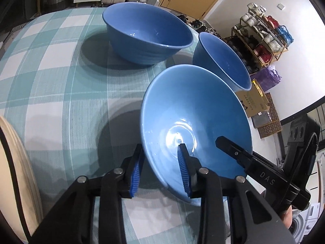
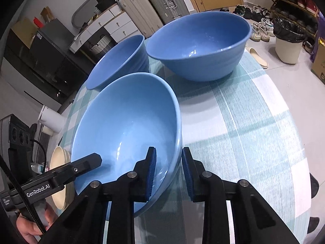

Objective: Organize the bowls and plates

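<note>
A light blue bowl sits nearest on the teal checked tablecloth, and both grippers hold it. My left gripper is shut on its left wall, one pad outside and one inside. My right gripper is shut on the opposite wall in the same way. Each view also shows a finger of the other gripper reaching into the bowl. Two darker blue bowls stand behind it: a ribbed one at the far left and another at the far right.
A cream plate lies at the table's left edge. A person's hand grips the left tool. Beyond the table are suitcases, a white bin and a shoe rack.
</note>
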`<state>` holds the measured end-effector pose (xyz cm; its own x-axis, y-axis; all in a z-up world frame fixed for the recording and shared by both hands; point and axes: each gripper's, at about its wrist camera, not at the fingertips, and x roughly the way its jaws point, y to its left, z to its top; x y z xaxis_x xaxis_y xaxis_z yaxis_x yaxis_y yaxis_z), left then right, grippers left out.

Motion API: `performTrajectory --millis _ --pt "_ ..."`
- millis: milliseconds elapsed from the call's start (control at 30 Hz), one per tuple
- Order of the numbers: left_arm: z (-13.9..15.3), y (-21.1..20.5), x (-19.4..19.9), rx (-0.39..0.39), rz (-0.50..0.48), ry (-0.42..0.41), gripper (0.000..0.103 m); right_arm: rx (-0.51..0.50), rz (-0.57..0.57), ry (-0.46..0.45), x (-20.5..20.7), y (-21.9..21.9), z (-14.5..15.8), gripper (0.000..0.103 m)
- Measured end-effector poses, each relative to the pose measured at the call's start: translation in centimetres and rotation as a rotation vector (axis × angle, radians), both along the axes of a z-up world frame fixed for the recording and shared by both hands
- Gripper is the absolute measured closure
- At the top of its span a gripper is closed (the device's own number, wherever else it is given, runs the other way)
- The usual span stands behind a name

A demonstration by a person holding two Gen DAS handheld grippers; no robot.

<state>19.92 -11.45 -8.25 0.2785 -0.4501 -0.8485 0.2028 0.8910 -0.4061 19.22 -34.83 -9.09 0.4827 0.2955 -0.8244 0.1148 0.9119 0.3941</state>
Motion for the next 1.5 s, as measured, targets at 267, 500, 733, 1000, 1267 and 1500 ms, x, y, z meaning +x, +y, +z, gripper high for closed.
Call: performTrajectory --millis 267,500,733,1000,1267,1500 --pt "-0.2 0.8 -3.2 -0.011 -0.024 0.016 0.071 -0.013 0.023 0.007 -2.9 0.8 0.3 0.077" --pt "0.0 1.6 -5.8 0.009 -0.023 -0.003 0.071 -0.020 0.050 0.017 -5.4 1.7 0.7 0.077" --pt "0.0 1.8 -7.0 0.025 -0.033 -0.004 0.071 -0.014 0.065 0.019 -7.3 2.4 0.6 0.077" --pt "0.3 3.6 -7.0 0.037 0.024 -0.011 0.054 -0.032 0.002 -0.003 -7.5 1.4 1.0 0.049" --pt "1.5 5.1 -6.3 0.023 0.066 -0.044 0.038 -0.040 -0.044 -0.133 -8.4 0.2 3.7 0.046" --pt "3.1 5.6 -6.3 0.043 0.085 -0.154 0.024 -0.171 -0.073 -0.335 -9.7 0.7 6.9 0.020"
